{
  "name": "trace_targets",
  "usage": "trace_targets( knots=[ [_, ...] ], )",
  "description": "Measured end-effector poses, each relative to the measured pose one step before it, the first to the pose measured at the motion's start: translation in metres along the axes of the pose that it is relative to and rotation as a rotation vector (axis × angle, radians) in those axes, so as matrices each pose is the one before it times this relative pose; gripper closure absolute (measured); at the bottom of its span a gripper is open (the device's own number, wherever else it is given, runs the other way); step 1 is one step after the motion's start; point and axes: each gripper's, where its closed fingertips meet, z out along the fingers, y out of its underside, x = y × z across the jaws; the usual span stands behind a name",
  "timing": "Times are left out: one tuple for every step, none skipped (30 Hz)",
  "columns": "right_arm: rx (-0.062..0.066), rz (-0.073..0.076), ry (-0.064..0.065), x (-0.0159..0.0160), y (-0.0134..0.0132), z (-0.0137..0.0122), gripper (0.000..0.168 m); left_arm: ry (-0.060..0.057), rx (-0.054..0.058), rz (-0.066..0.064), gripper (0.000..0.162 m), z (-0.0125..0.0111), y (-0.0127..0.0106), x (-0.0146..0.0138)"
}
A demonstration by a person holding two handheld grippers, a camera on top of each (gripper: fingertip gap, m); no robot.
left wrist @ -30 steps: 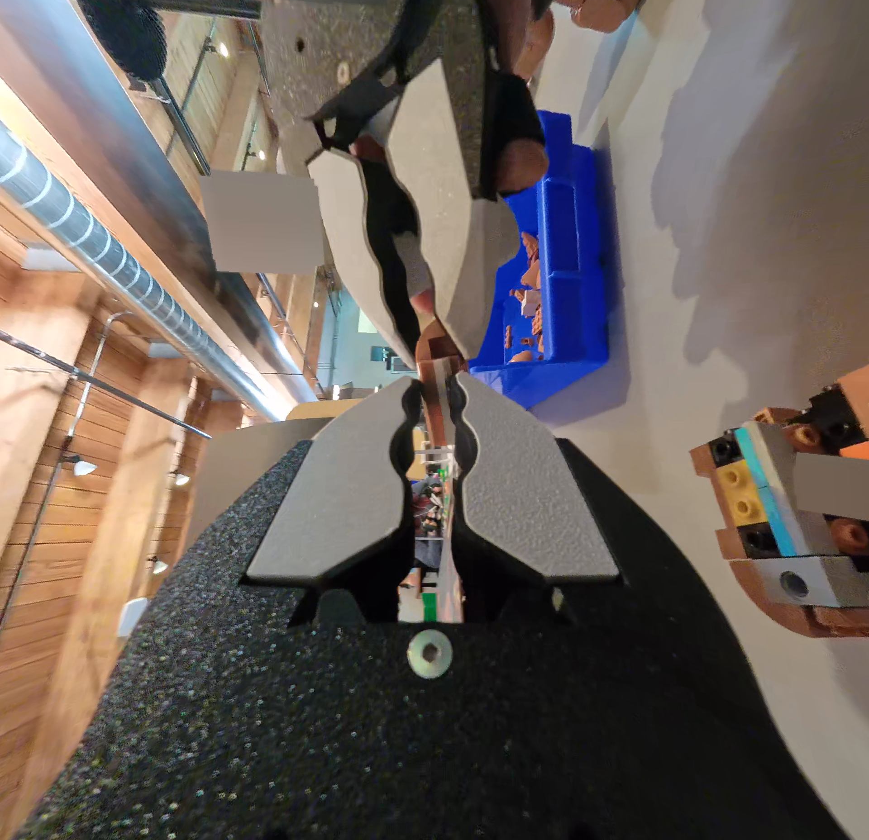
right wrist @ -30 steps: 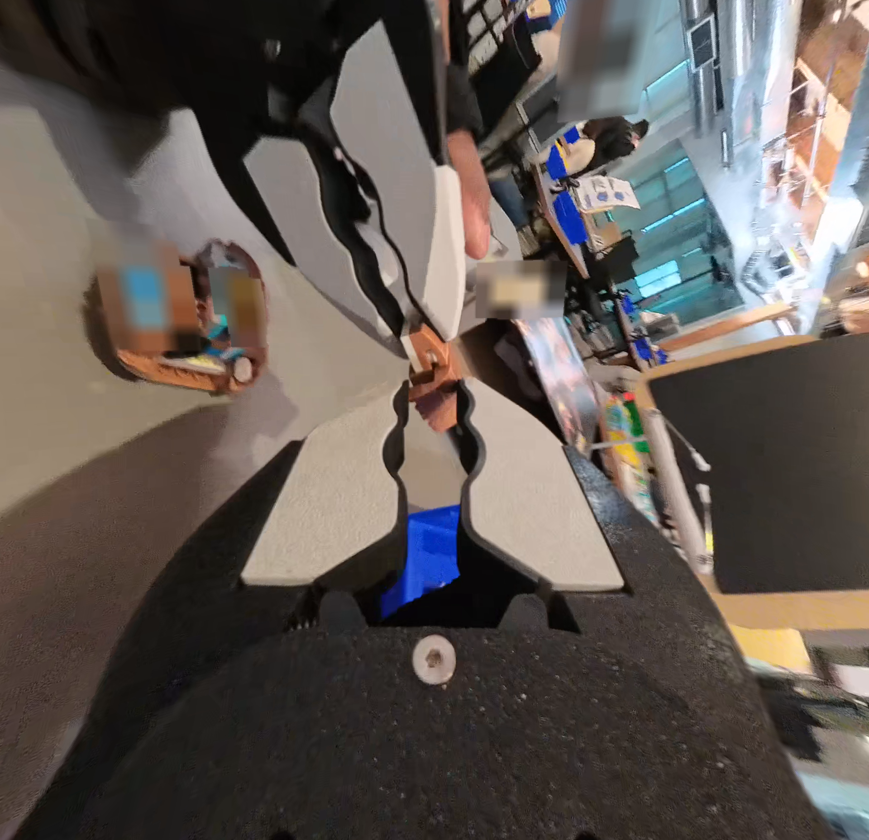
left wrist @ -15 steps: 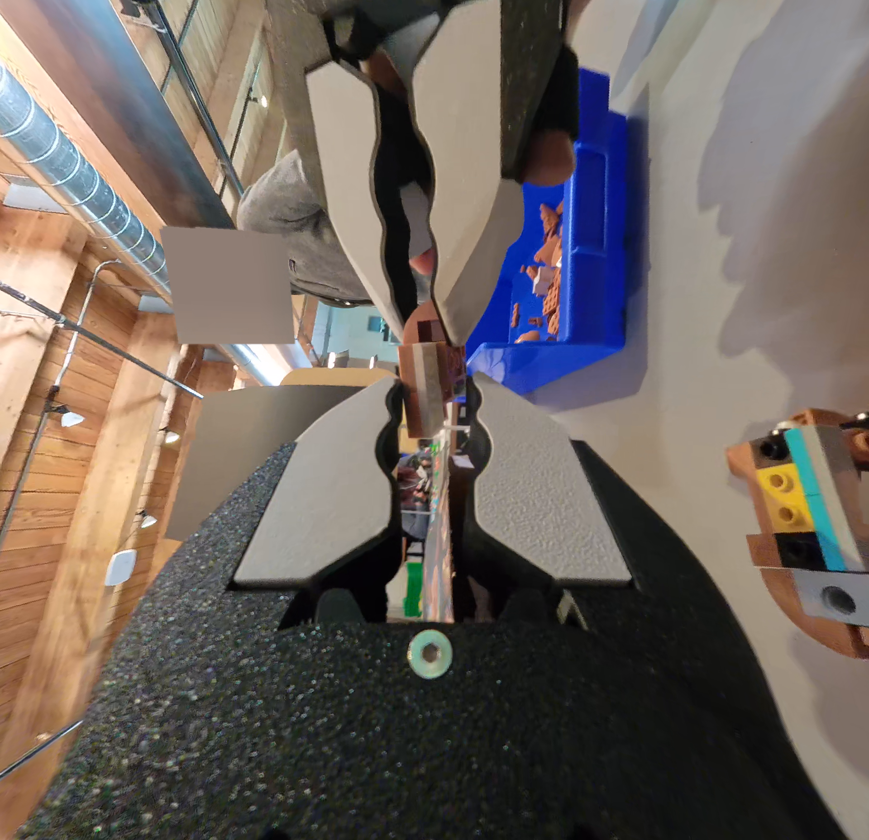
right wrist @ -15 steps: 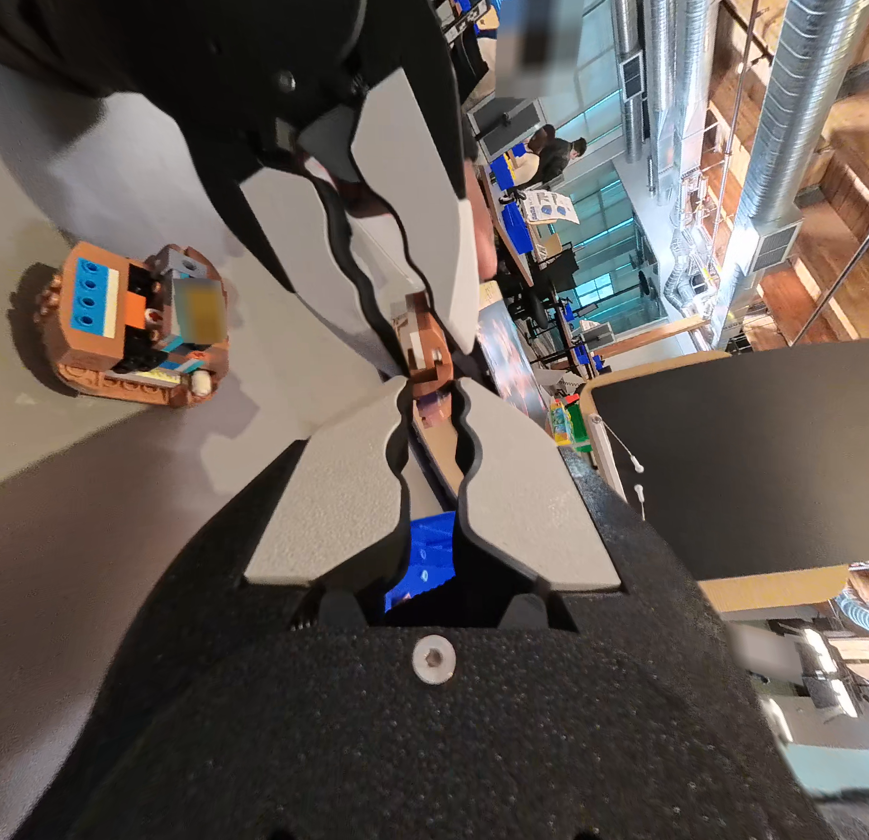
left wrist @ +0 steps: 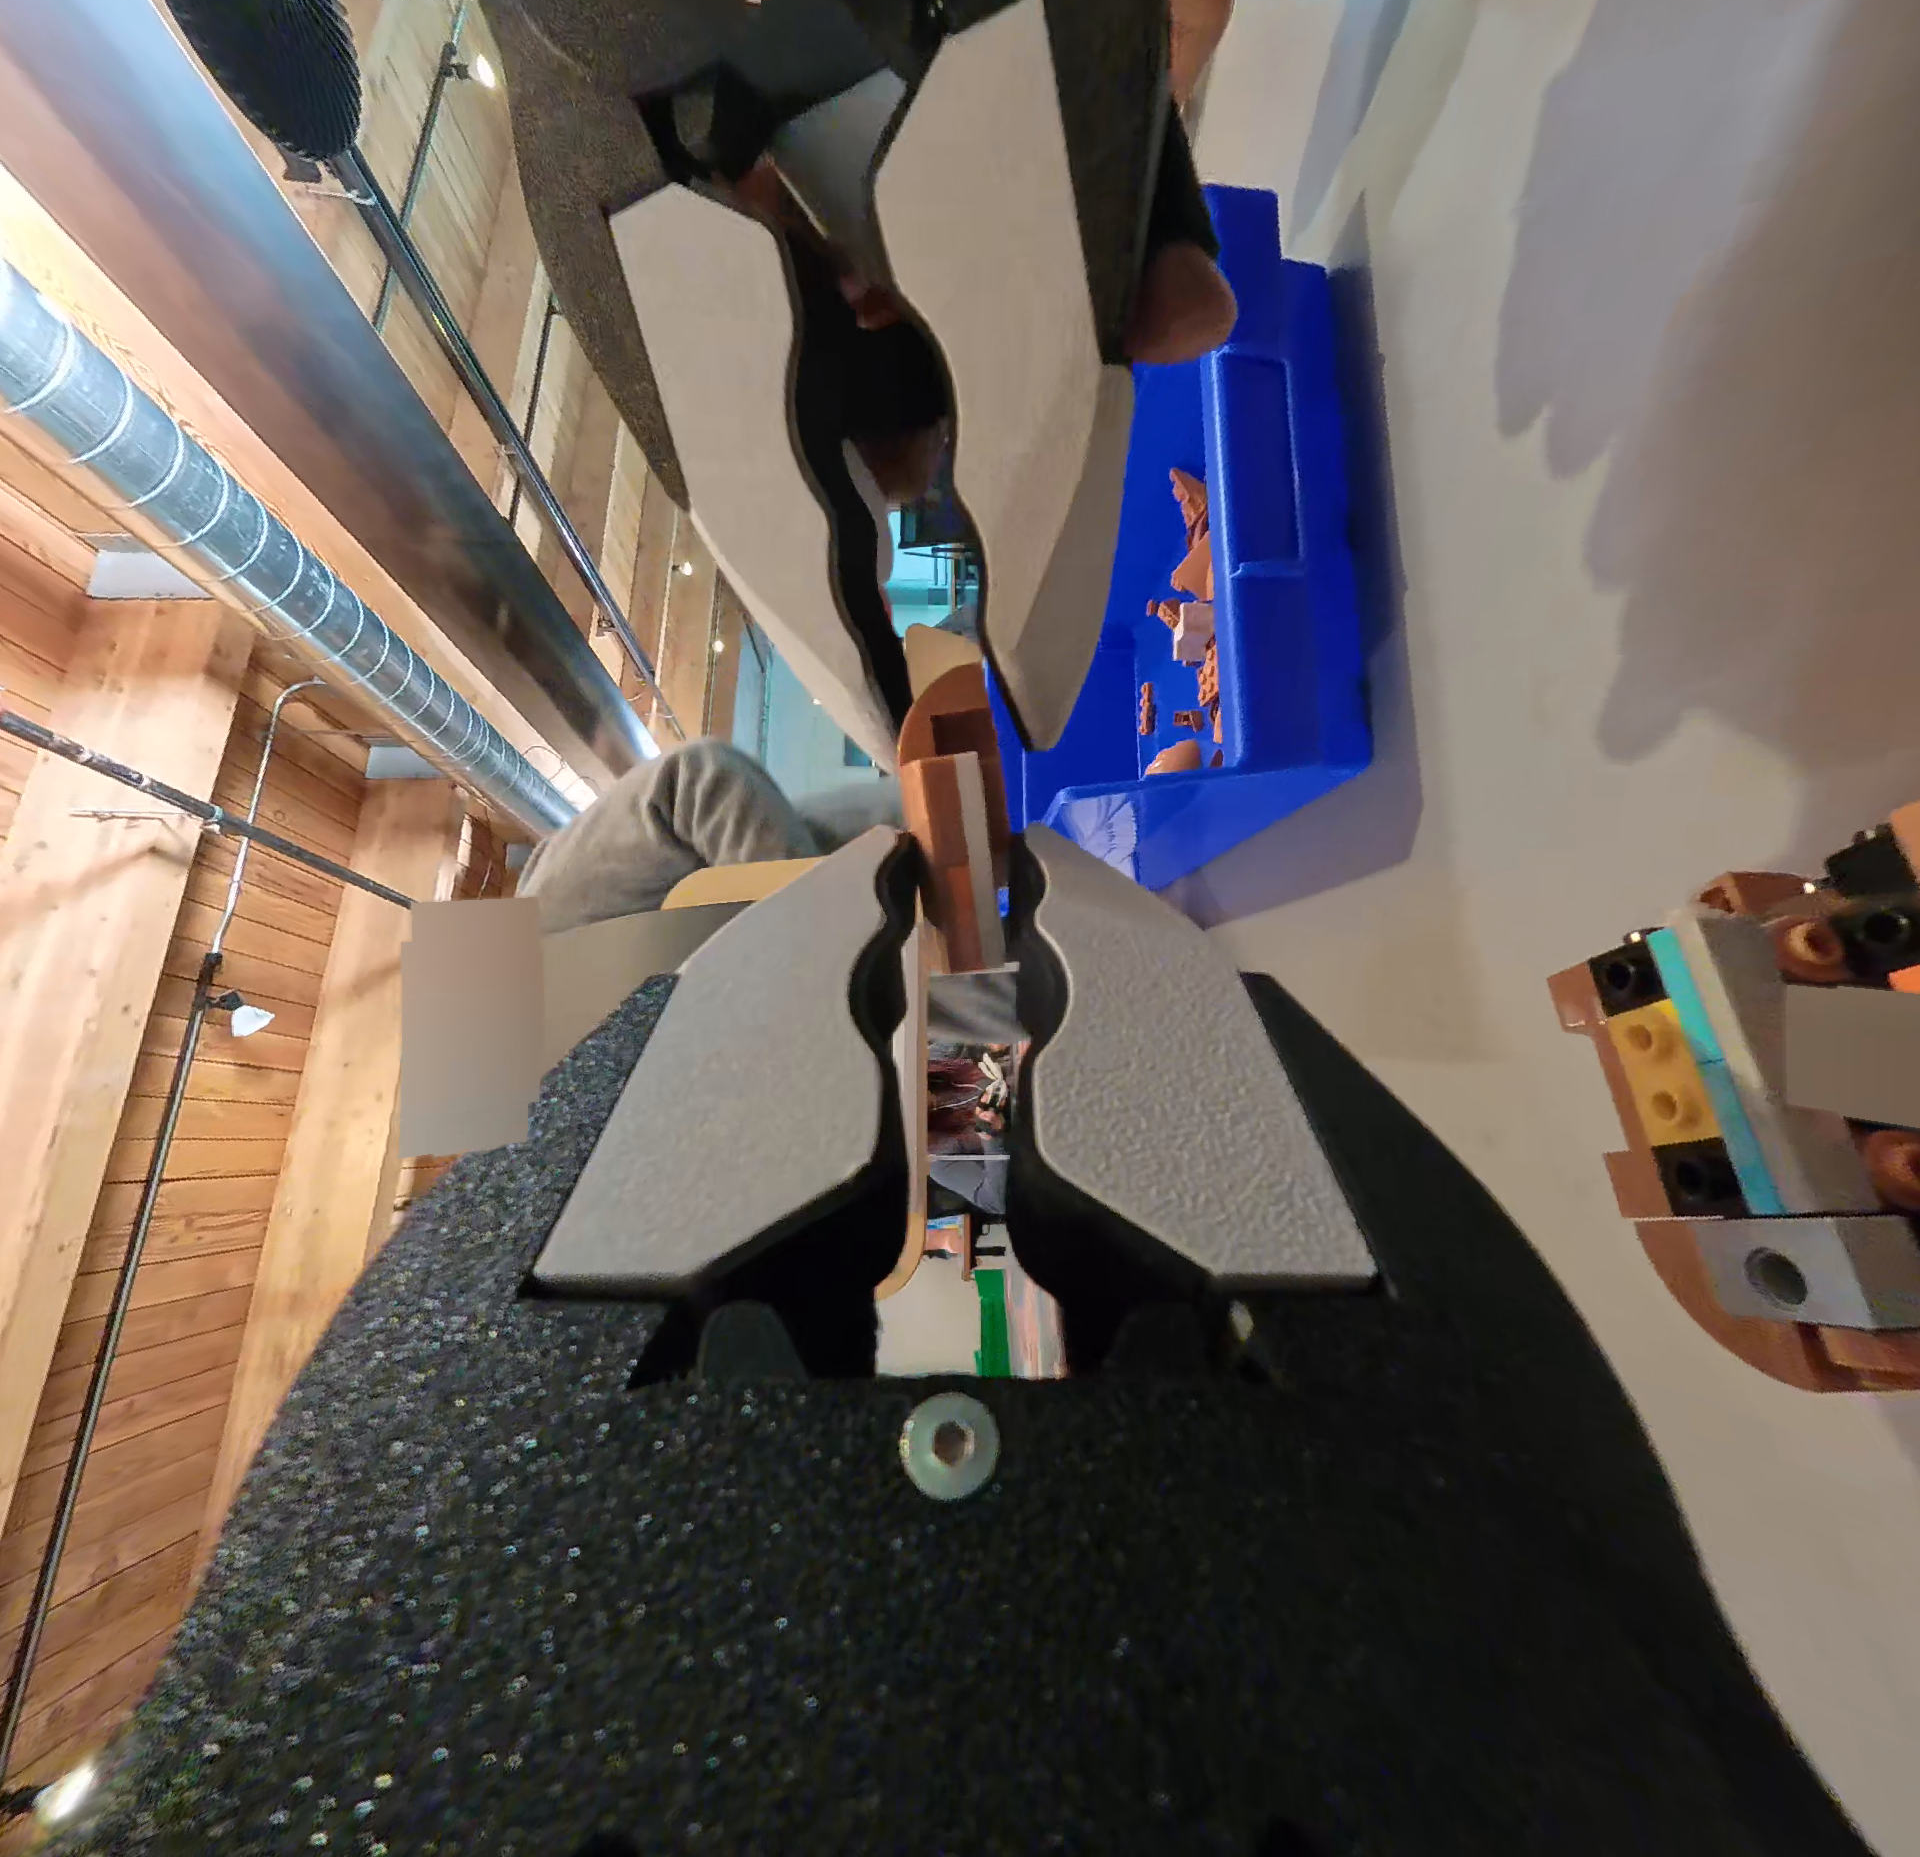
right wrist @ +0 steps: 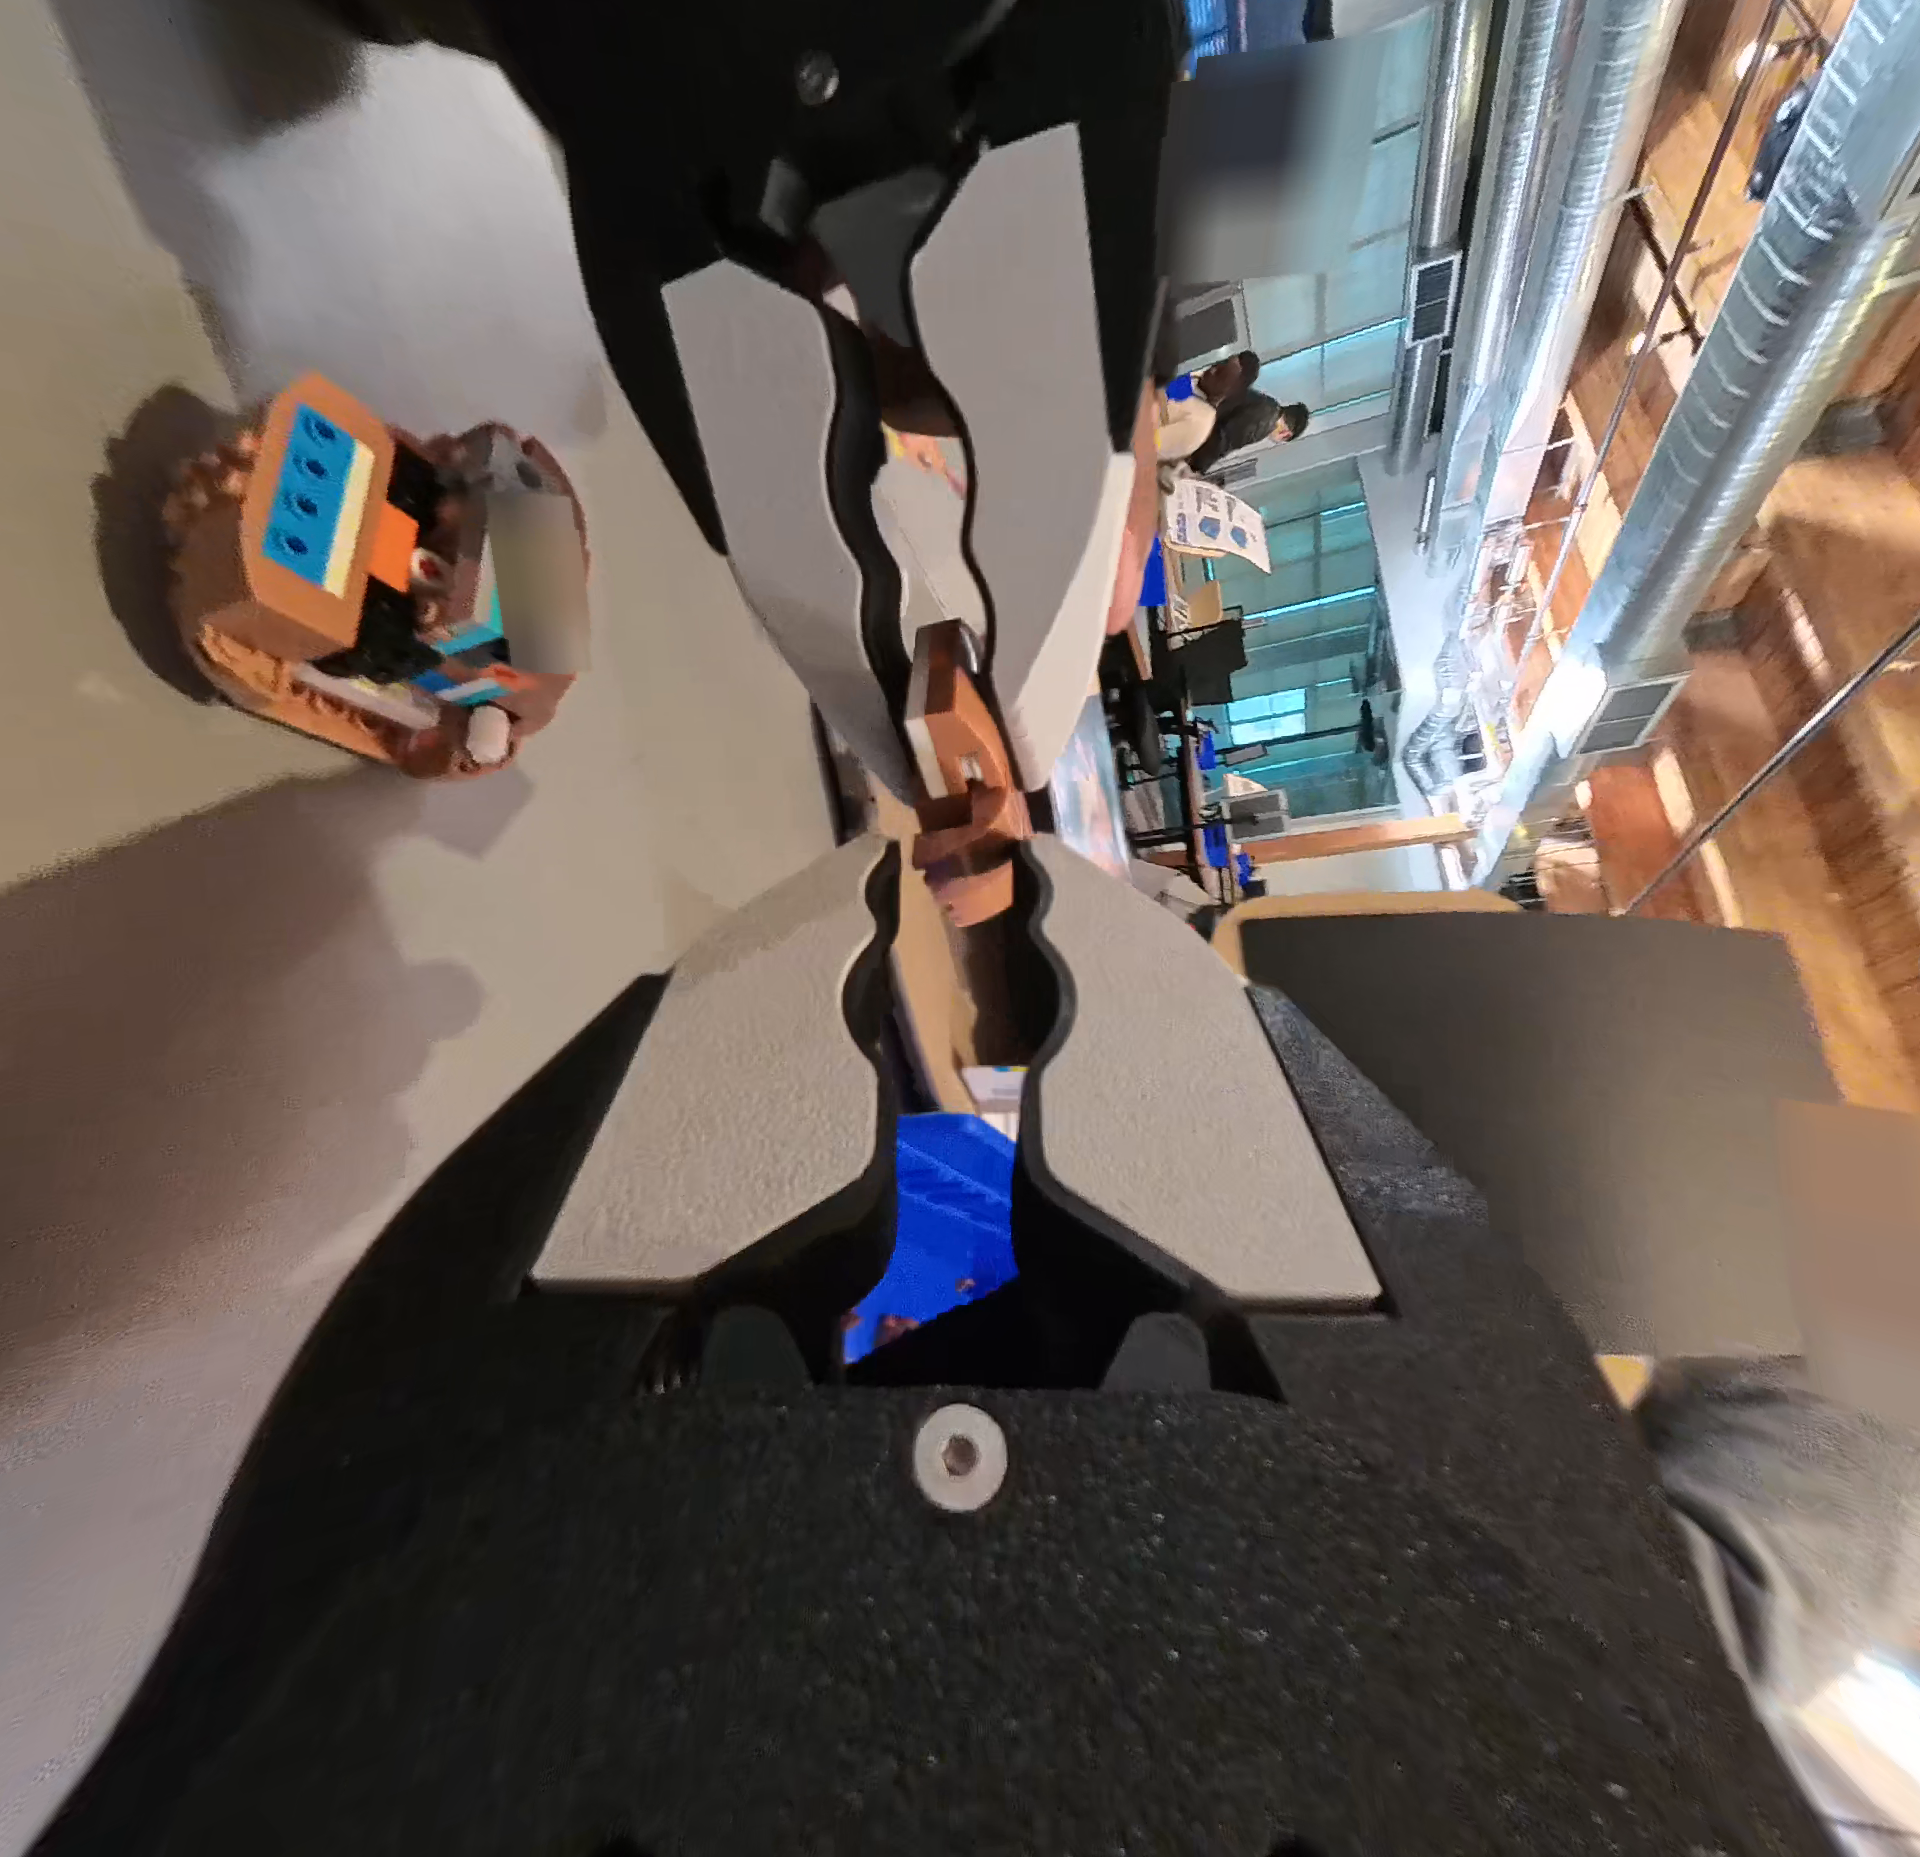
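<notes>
Grippers meet tip to tip at frame centre. My left gripper (left wrist: 961,877) has its jaws nearly closed, pinching a small brown-and-grey brick piece (left wrist: 956,820); my right gripper (right wrist: 961,867) is likewise clamped on the same piece from the opposite end. At right in the left wrist view I see a blue bin (left wrist: 1268,602) of loose bricks on the pale table (left wrist: 1662,560), with a multicoloured brick model (left wrist: 1756,1153) nearer the lower right.

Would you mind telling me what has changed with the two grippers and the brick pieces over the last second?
The left gripper and right gripper have drawn tip to tip, and their small brown brick pieces now overlap more closely than a second ago. Both stay shut on their pieces. The brick model and the blue bin stay on the table.
</notes>
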Motion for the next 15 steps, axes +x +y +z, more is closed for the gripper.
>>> trace_targets(
  knots=[
    [-0.0172,-0.0378,0.0075,-0.00049,0.00024,0.00093,0.149,0.0050,0.0041,-0.0029,0.145,-0.00037,-0.00049,0.00037],
    [-0.0191,-0.0383,0.0062,-0.00059,0.00022,0.00106,0.149,0.0075,0.0032,-0.0034,0.145,-0.00014,-0.00037,0.00092],
    [-0.0200,-0.0373,0.0050,-0.00059,0.00023,0.00109,0.149,0.0067,0.0030,-0.0012,0.145,-0.00005,-0.00068,0.00108],
    [-0.0202,-0.0338,0.0020,-0.00070,0.00030,0.00100,0.151,0.0083,0.0025,0.0044,0.145,0.00002,-0.00080,0.00150],
    [-0.0195,-0.0246,-0.0045,-0.00111,0.00088,0.00081,0.152,0.0078,-0.0034,0.0094,0.145,0.00031,-0.00006,0.00193],
    [-0.0105,-0.0074,-0.0079,-0.00085,0.00044,0.00037,0.152,0.0039,-0.0060,0.0120,0.145,0.00035,0.00062,0.00139],
    [0.0017,0.0115,-0.0098,-0.00052,-0.00018,-0.00025,0.152,-0.0019,-0.0003,0.0120,0.145,-0.00018,-0.00010,0.00042],
    [0.0099,0.0245,-0.0128,-0.00023,-0.00060,-0.00070,0.152,-0.0029,0.0027,0.0112,0.145,-0.00035,-0.00060,0.00007],
    [0.0143,0.0327,-0.0165,-0.00031,-0.00071,-0.00106,0.152,-0.0029,0.0040,0.0125,0.145,-0.00033,-0.00099,-0.00012],
    [0.0161,0.0391,-0.0200,-0.00061,-0.00072,-0.00107,0.152,-0.0022,0.0039,0.0158,0.145,-0.00030,-0.00129,0.00012],
    [0.0180,0.0449,-0.0219,-0.00070,-0.00060,-0.00083,0.152,-0.0021,0.0030,0.0161,0.145,-0.00016,-0.00112,0.00009],
    [0.0187,0.0486,-0.0220,-0.00065,-0.00031,-0.00063,0.152,-0.0019,0.0019,0.0130,0.145,-0.00018,-0.00092,0.00011],
    [0.0176,0.0521,-0.0238,-0.00078,-0.00015,-0.00044,0.151,-0.0016,0.0008,0.0112,0.144,0.00015,-0.00062,0.00015],
    [0.0166,0.0543,-0.0257,-0.00087,0.00018,-0.00011,0.151,0.0005,-0.0008,0.0120,0.144,0.00005,-0.00043,0.00057],
    [0.0176,0.0521,-0.0221,-0.00051,0.00005,-0.00009,0.150,-0.0003,-0.0018,0.0091,0.144,0.00033,-0.00036,0.00053]
  ],
)
